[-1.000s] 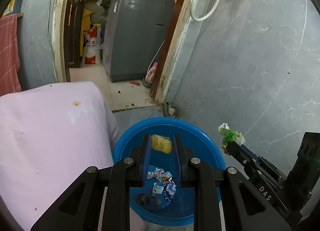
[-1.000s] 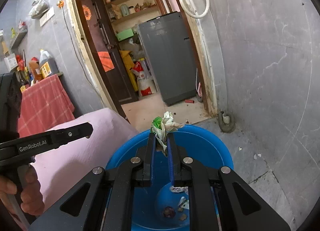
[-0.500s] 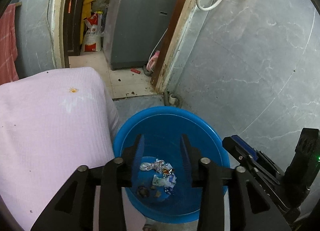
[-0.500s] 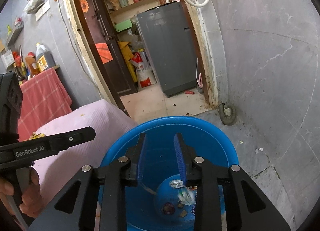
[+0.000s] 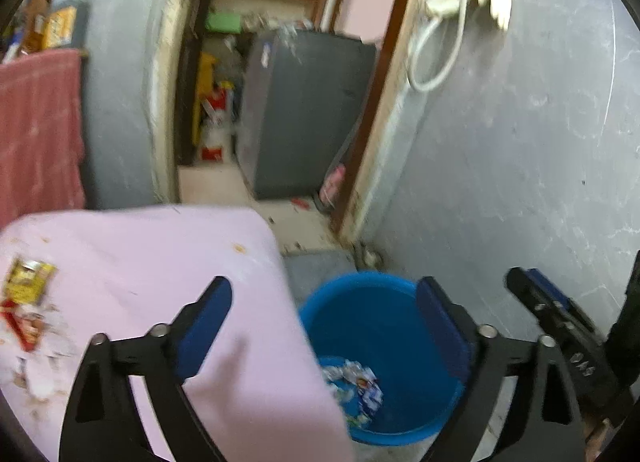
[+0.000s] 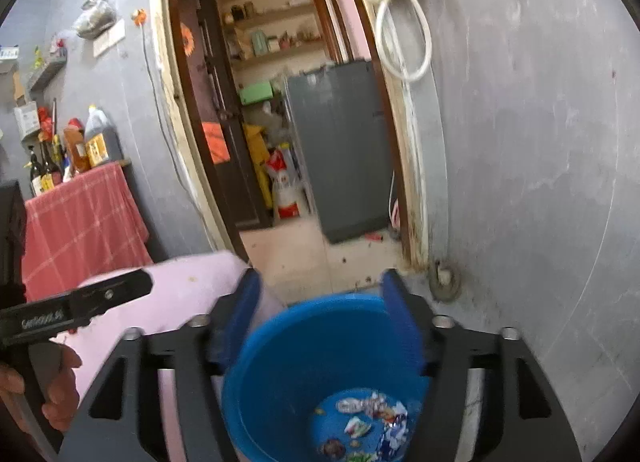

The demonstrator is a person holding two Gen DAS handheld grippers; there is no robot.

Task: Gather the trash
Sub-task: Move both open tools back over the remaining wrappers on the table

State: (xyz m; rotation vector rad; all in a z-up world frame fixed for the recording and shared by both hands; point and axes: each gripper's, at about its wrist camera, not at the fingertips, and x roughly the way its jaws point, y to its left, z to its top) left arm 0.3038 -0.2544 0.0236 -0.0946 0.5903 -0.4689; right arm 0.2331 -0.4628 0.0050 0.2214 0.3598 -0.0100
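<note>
A blue plastic bucket (image 5: 384, 326) (image 6: 320, 338) stands on the floor beside a table under a pink cloth (image 5: 160, 262) (image 6: 188, 290). Several crumpled wrappers (image 5: 354, 386) (image 6: 372, 418) lie on its bottom. My left gripper (image 5: 324, 314) hangs above the cloth's corner and the bucket's rim, its jaws opening wide with nothing between them. My right gripper (image 6: 320, 306) is over the bucket, jaws opening too and empty. More trash, a yellow and red wrapper (image 5: 24, 298), lies on the cloth at the far left. The left gripper's side (image 6: 76, 306) and the hand on it show in the right wrist view.
A grey wall (image 5: 520, 162) rises right behind the bucket. An open doorway (image 6: 280, 142) leads to a room with a grey fridge (image 6: 340, 146) and shelves. A red checked cloth (image 6: 80, 222) covers a stand with bottles at the left. A white hose (image 6: 404, 30) hangs on the wall.
Both grippers let go: the yellow scrap and the green-white wad are gone from their jaws, which have spread wide. Both views have lifted, and the left one has swung leftward over the pink cloth.
</note>
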